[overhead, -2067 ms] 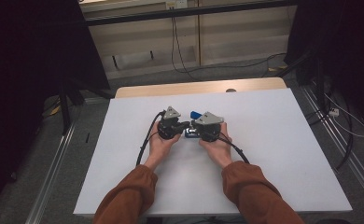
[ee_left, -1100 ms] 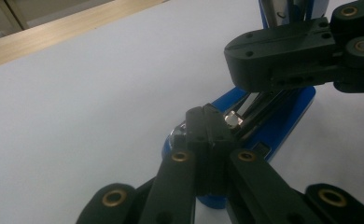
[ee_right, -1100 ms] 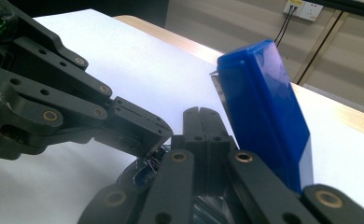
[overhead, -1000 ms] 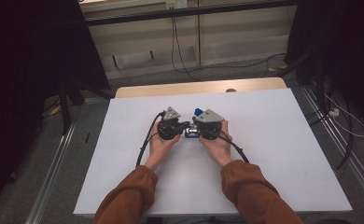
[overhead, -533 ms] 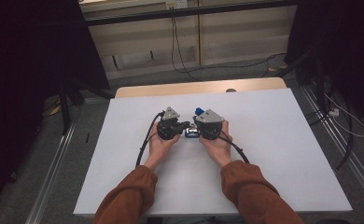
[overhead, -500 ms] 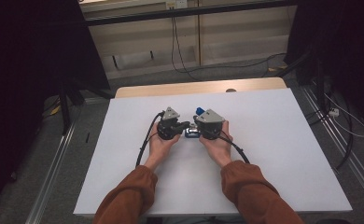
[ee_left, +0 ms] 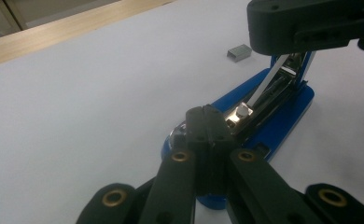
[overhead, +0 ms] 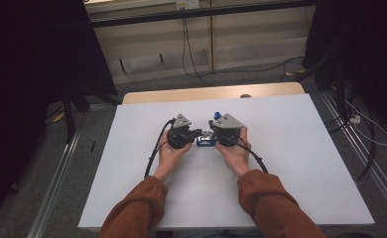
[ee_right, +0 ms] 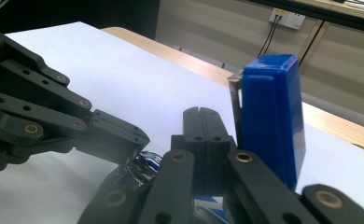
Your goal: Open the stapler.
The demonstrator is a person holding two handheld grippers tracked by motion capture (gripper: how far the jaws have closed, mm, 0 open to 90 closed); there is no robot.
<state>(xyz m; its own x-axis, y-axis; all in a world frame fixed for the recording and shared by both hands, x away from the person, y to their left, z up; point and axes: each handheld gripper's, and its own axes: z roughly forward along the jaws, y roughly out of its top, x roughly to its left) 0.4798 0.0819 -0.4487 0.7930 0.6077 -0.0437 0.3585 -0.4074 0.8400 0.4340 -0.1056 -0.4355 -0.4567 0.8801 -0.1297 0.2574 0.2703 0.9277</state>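
Blue stapler [ee_left: 269, 116] lay opened between both grippers.
Left gripper [ee_left: 207, 122] and right gripper [ee_right: 203, 122], jaws together, pinned nothing; the raised lid [ee_right: 271, 116] could have snapped shut.

In the high view the blue stapler [overhead: 206, 141] is mostly hidden between the two tools, while the left gripper view's top edge cuts off its raised lid [ee_left: 292, 70].

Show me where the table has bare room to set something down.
Bare white table lies left of the left gripper and right of the right gripper, out to the edges. Crowded mid-table: blue stapler, staple block.
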